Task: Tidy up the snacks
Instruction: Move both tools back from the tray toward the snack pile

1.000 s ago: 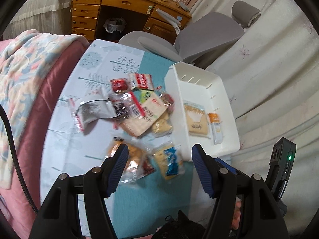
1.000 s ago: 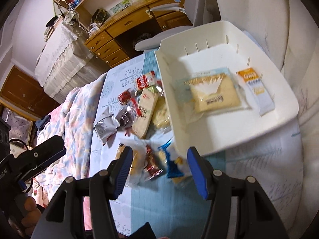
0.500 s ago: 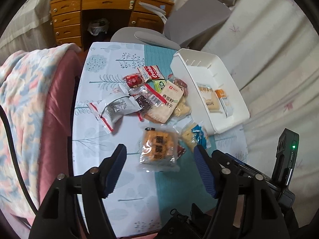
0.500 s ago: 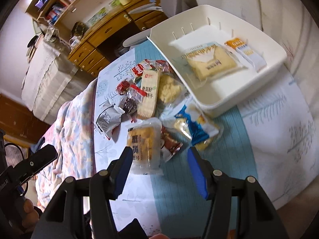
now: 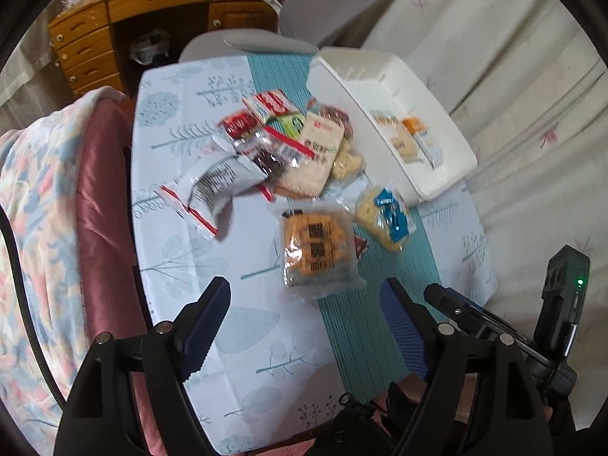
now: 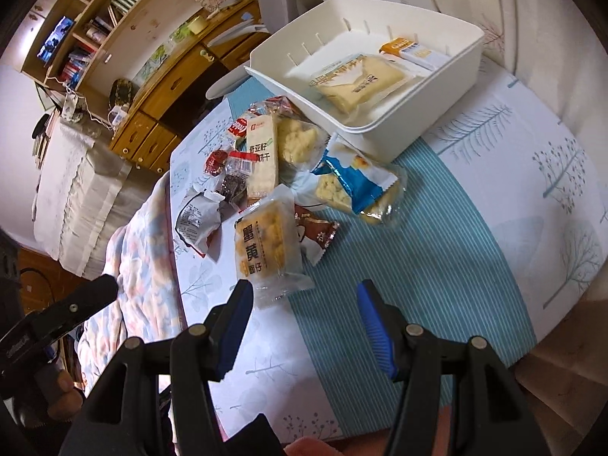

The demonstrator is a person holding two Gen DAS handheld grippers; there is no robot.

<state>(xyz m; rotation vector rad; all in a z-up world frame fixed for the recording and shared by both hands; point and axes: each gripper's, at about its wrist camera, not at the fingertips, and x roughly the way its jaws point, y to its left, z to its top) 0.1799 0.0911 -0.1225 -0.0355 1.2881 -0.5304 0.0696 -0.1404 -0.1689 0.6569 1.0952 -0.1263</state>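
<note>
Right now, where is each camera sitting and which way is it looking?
Left wrist view: sits on the left gripper, looking down past its open blue-padded fingers at the orange bread packet; the other handheld gripper shows at lower right.
Right wrist view: sits on the right gripper, looking down at the table; a hand holding the other gripper shows at lower left.
Both views share the bread packet, the snack pile and the white bin.
</note>
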